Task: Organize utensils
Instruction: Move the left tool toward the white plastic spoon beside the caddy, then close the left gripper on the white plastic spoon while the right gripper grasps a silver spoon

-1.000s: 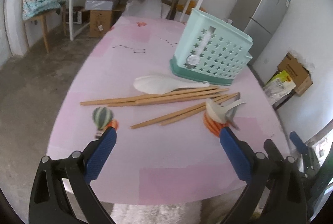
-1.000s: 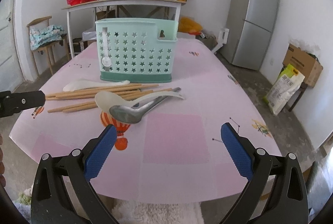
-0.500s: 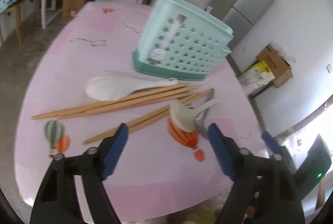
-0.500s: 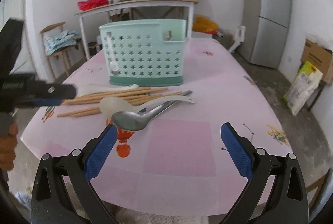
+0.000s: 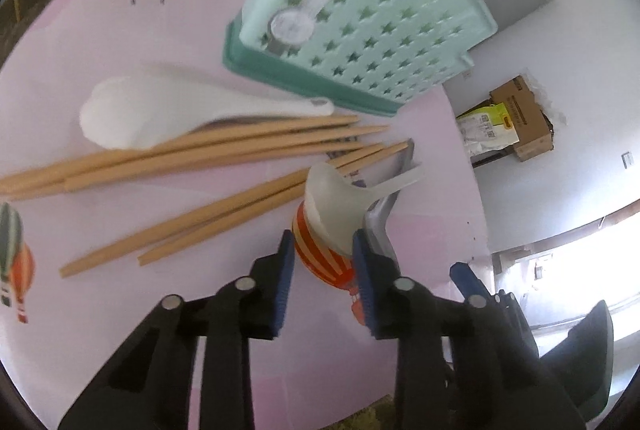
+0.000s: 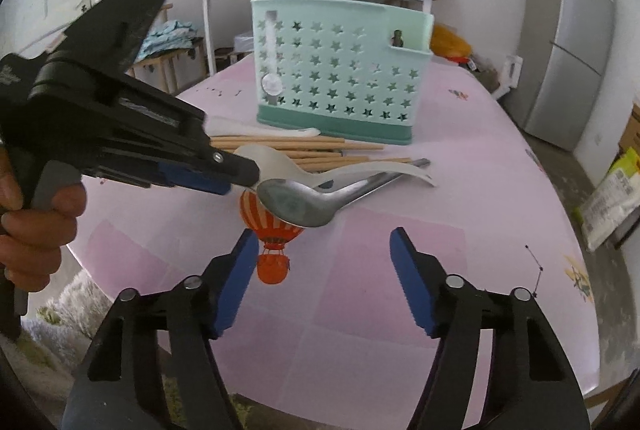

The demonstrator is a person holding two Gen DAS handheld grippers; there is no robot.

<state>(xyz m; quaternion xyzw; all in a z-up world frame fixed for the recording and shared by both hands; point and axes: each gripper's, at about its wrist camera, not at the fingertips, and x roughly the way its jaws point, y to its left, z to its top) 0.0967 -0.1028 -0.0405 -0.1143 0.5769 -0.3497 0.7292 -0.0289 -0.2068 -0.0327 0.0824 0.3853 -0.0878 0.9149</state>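
Plastic, light and slick, the white spoon [image 5: 334, 208] sat between your narrowing left hand-held gripper [image 5: 322, 242], not yet pinched; the right hand-held gripper [image 6: 322, 246] was half-closed, empty.

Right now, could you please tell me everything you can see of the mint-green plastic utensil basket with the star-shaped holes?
The mint-green plastic utensil basket with star-shaped holes stands upright on the pink tablecloth, on a darker teal base. A pale vertical strip runs down its front to a round disc. One corner is stepped lower, with a small dark object showing there. Whether it holds anything else cannot be seen. A white plastic spoon and wooden chopsticks lie just before it; contact is unclear.
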